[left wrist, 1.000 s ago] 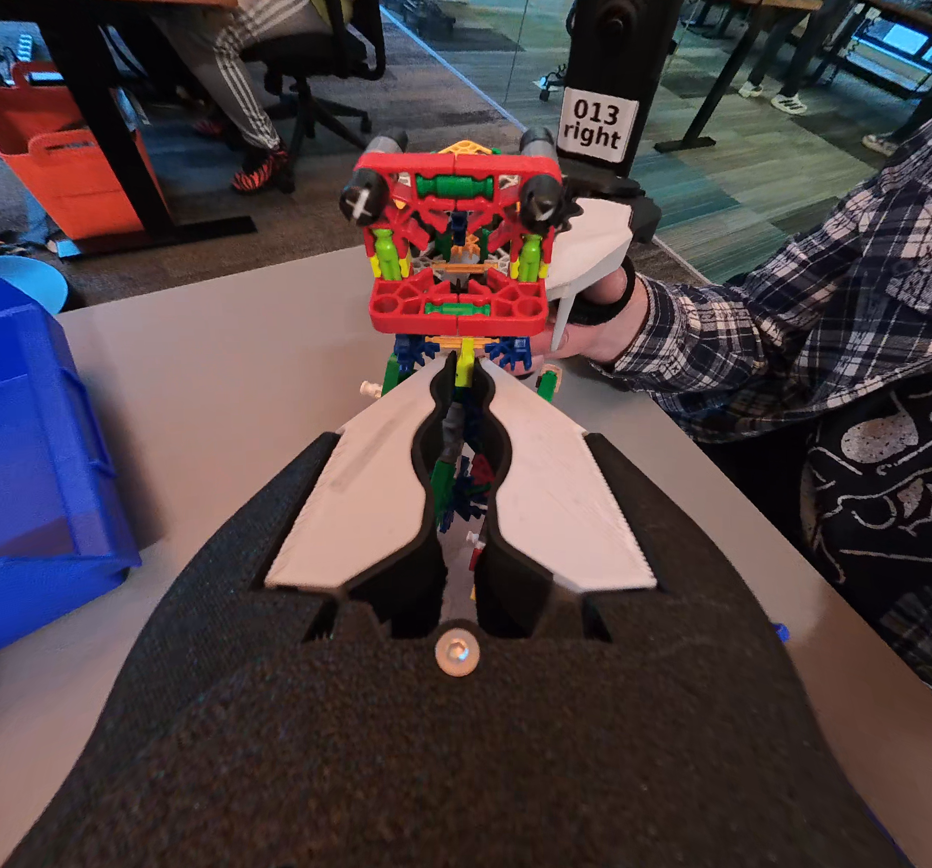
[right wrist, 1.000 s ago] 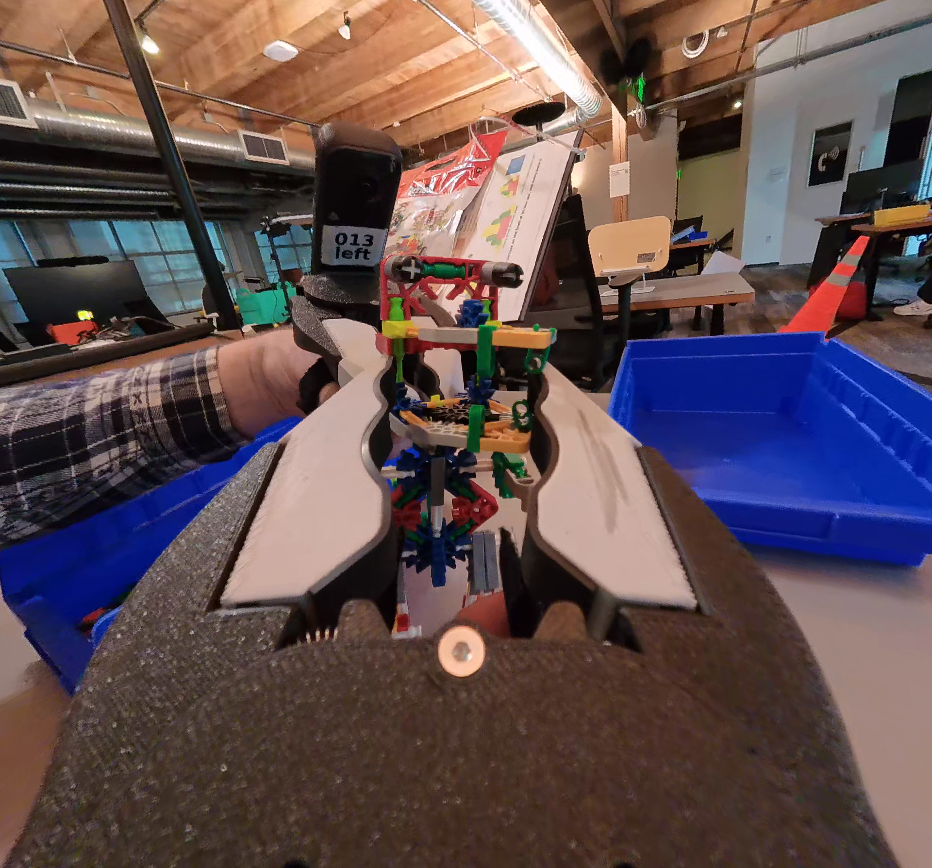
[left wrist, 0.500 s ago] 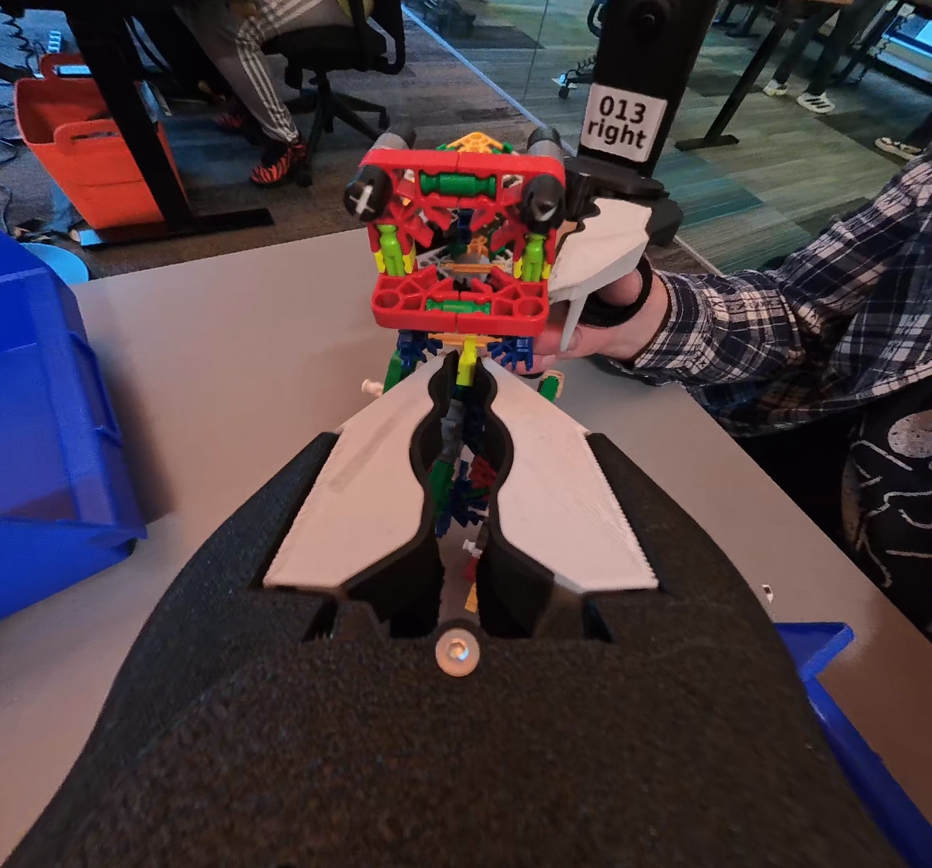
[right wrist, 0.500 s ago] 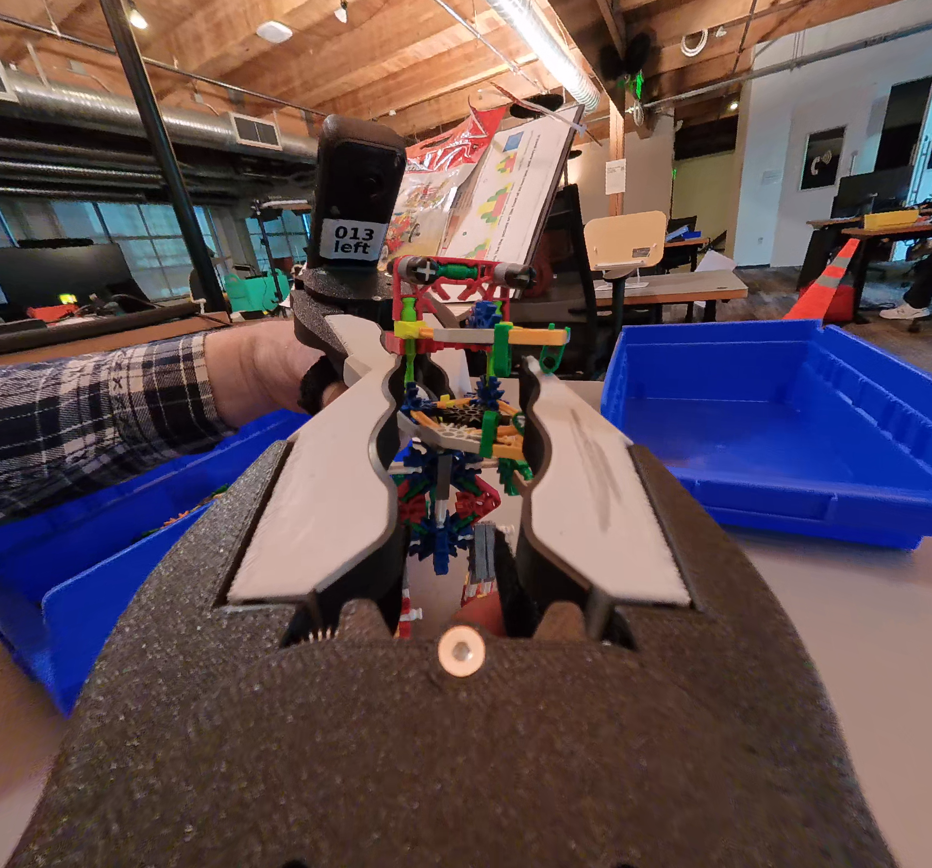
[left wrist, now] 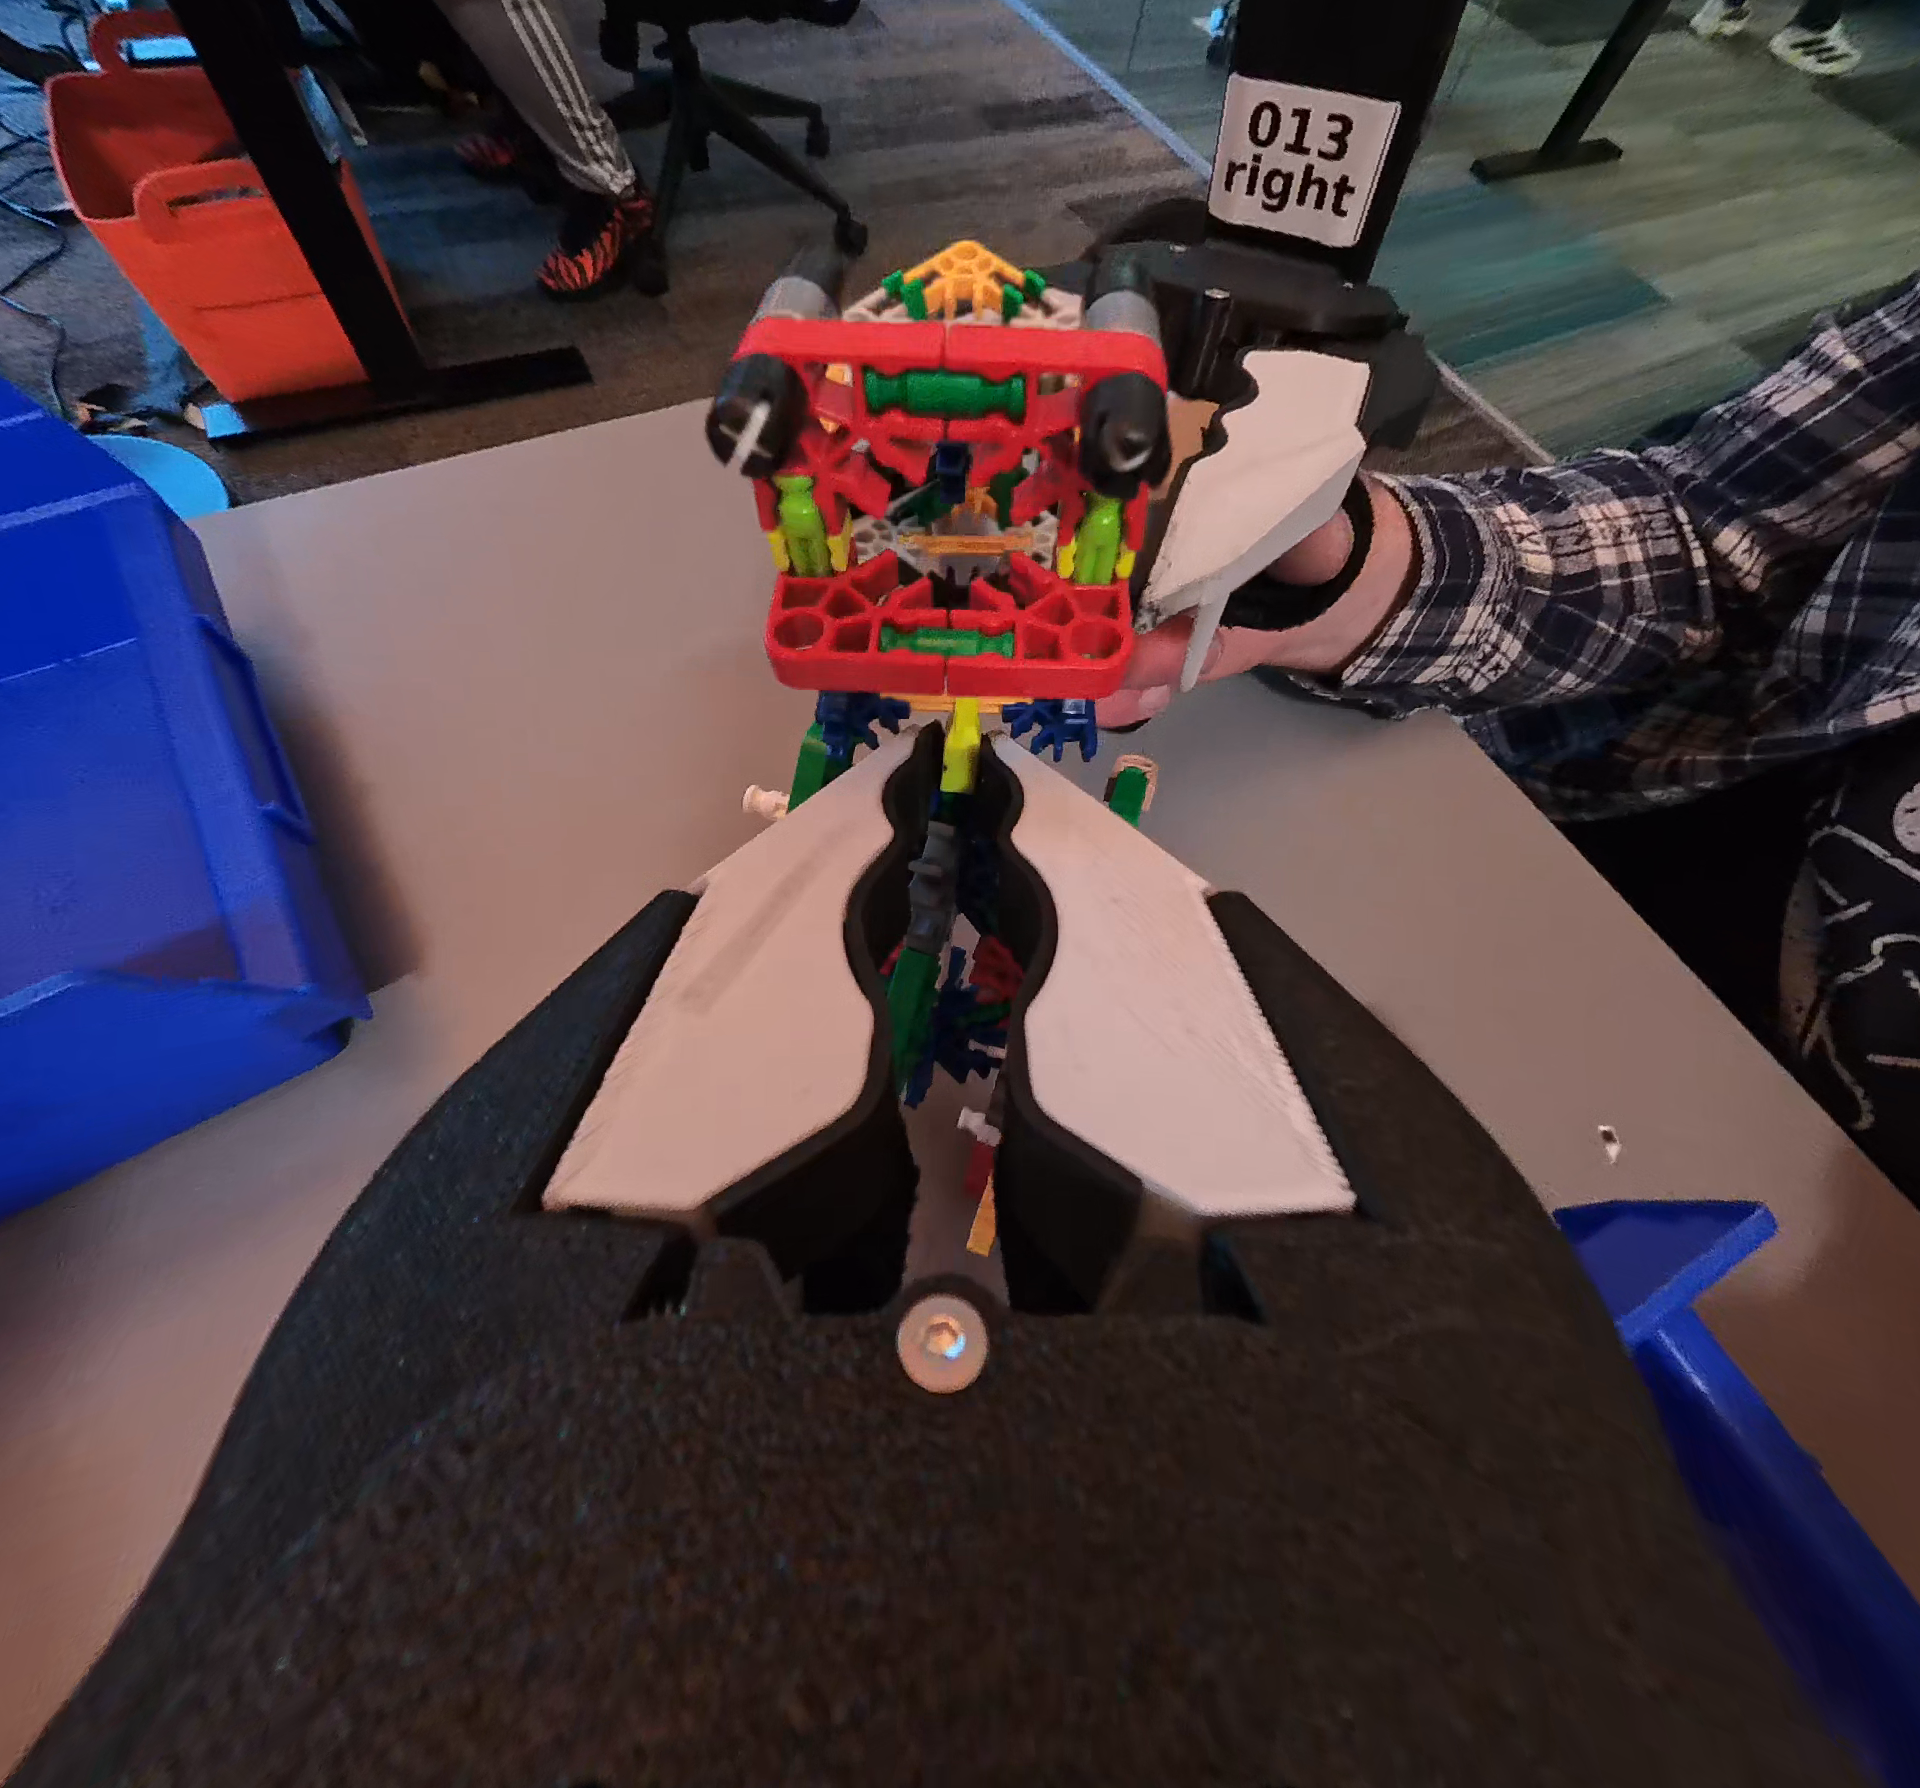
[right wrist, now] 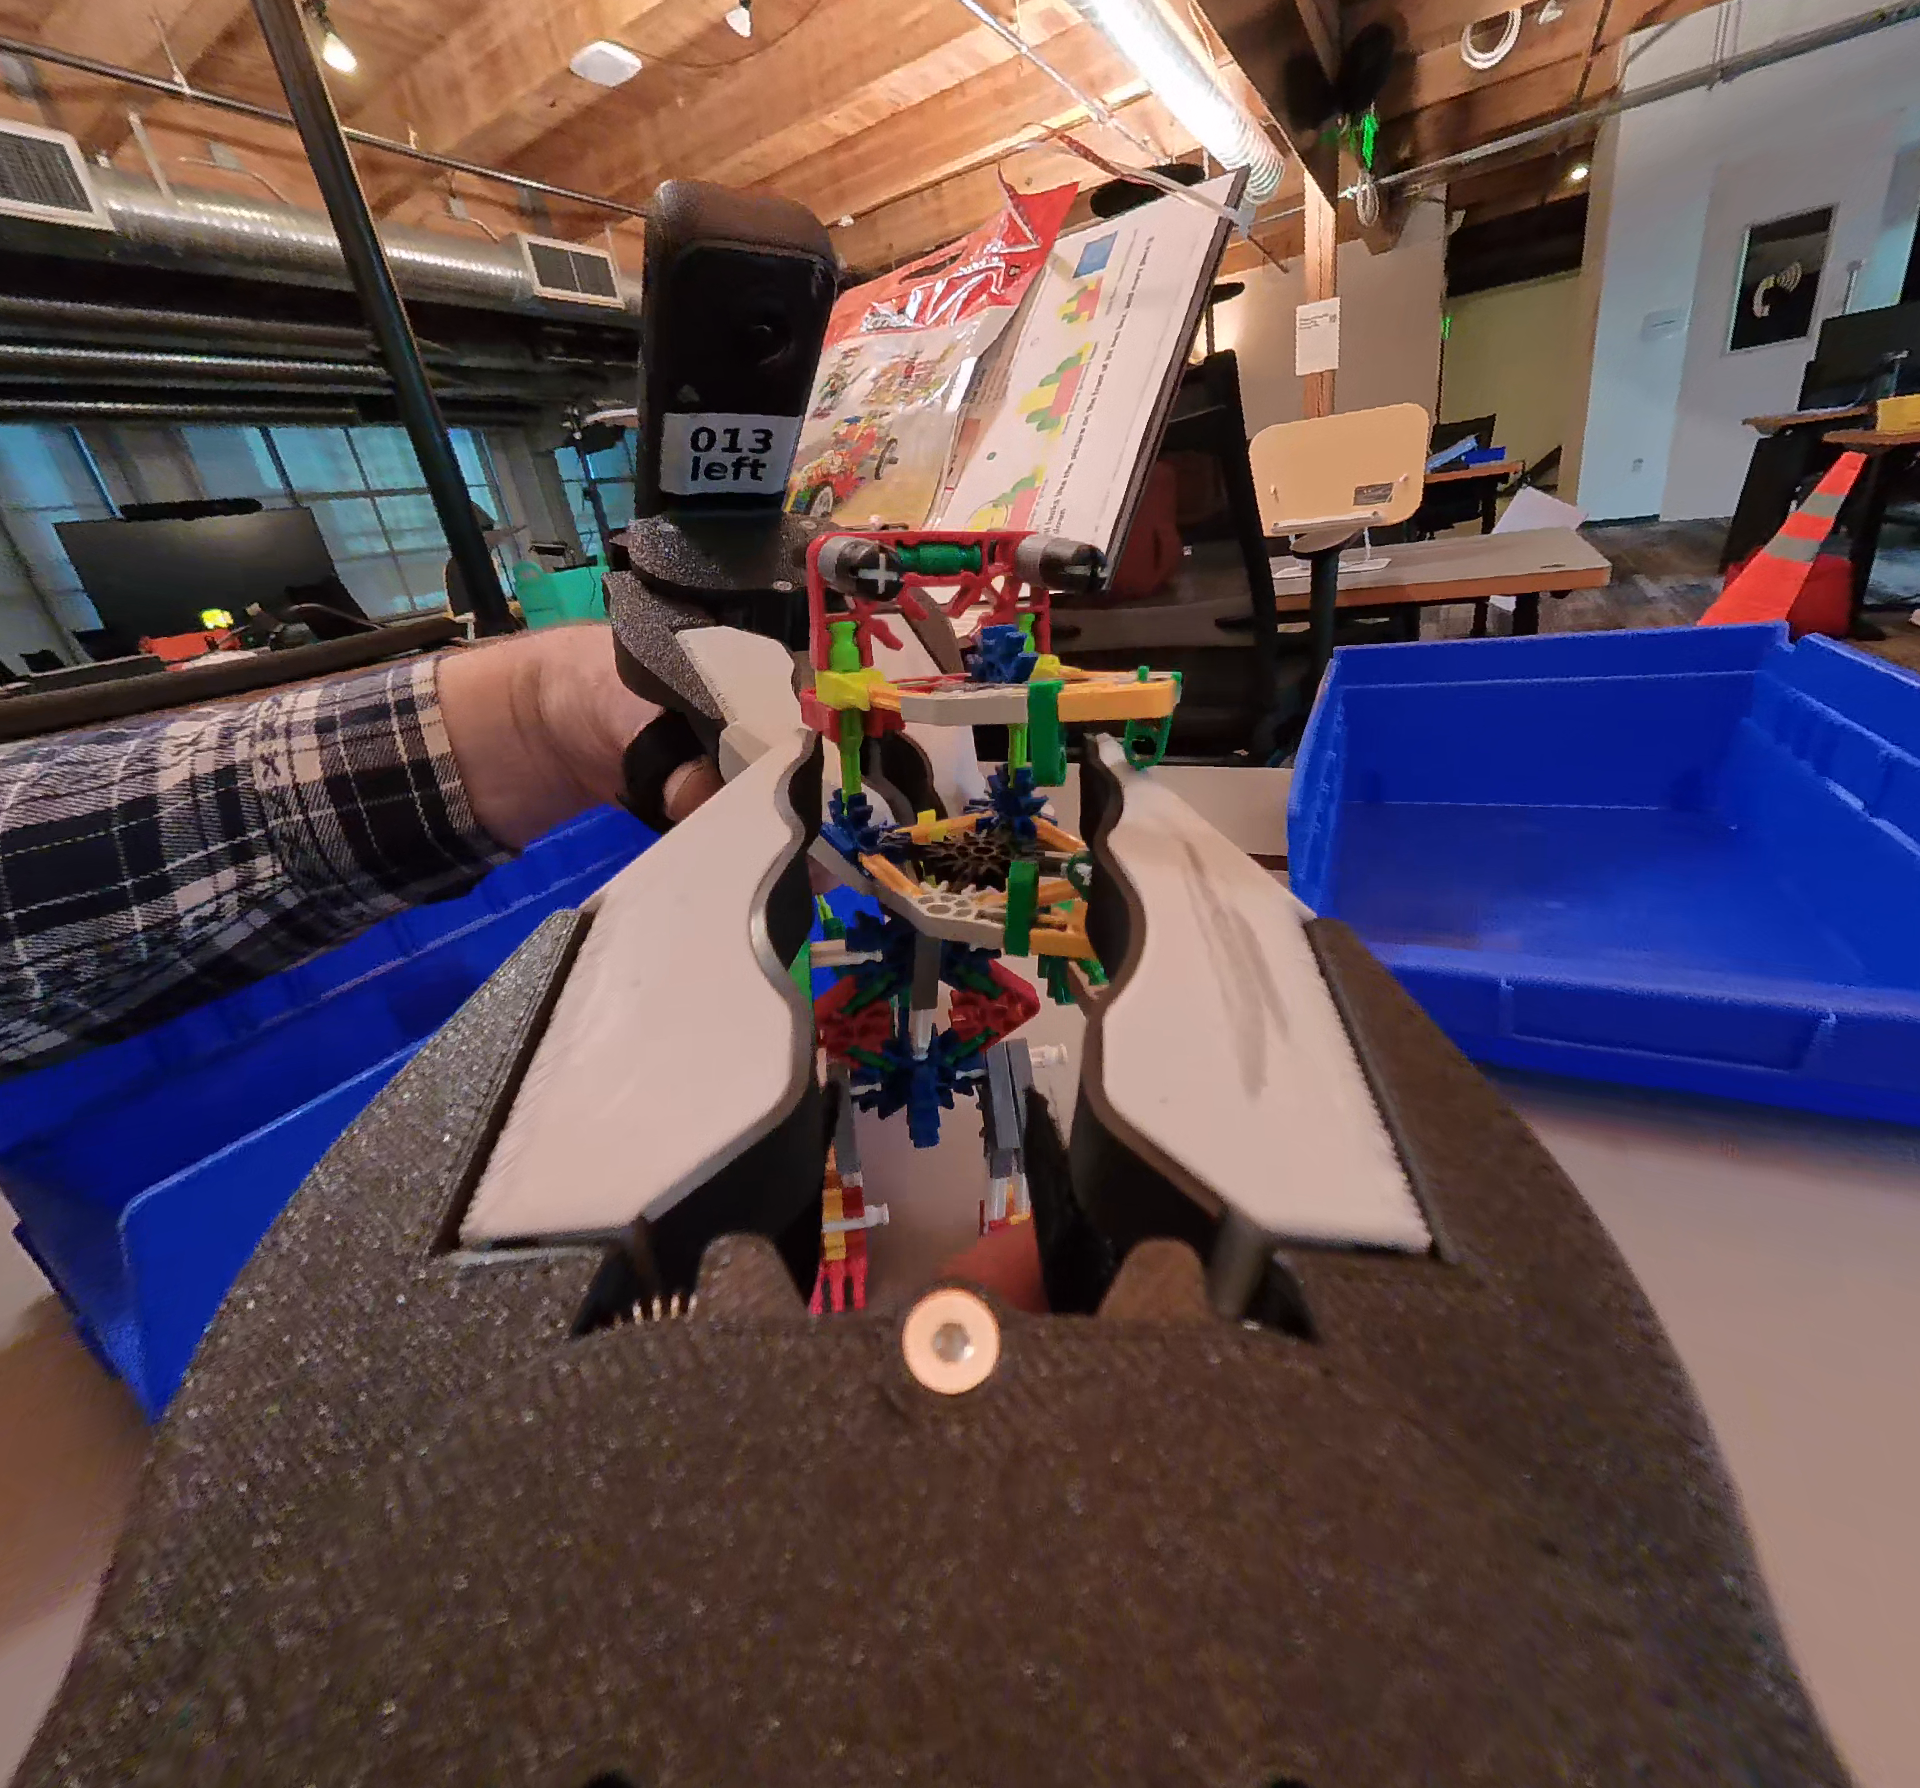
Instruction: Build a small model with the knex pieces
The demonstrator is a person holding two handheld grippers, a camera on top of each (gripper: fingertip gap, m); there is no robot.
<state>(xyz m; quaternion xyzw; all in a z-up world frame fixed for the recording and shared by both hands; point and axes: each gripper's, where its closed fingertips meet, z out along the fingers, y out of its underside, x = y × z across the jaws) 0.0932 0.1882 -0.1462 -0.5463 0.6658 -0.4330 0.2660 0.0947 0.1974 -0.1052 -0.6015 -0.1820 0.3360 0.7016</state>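
A multicoloured rod-and-connector toy model (left wrist: 951, 512) with a red square frame on top stands over the grey table (left wrist: 499, 647). My left gripper (left wrist: 961, 751) is shut on a yellow-green rod low on the model. My right gripper (right wrist: 951, 782) is closed around the model's middle deck of yellow and grey pieces (right wrist: 977, 886), and its fingers touch both sides. The right gripper also shows in the left wrist view (left wrist: 1247, 491), against the red frame's right side. The left gripper shows in the right wrist view (right wrist: 748, 699), behind the model on the left. A hand in a plaid sleeve holds each.
Blue bins stand left (left wrist: 125, 803) and at the lower right (left wrist: 1766, 1426) of the table, and on both sides in the right wrist view (right wrist: 1610, 907) (right wrist: 260, 1063). A propped picture board (right wrist: 1039, 388) stands behind. A small white piece (left wrist: 1608, 1138) lies on the table. A seated person (left wrist: 561, 24) and an orange bag (left wrist: 197, 232) are beyond. Left and right tips are no more than a few centimetres apart.
Both grippers keep their hold on the model. The held model and grippers have shifted a little, and a blue bin corner has come into the left wrist view at the lower right.
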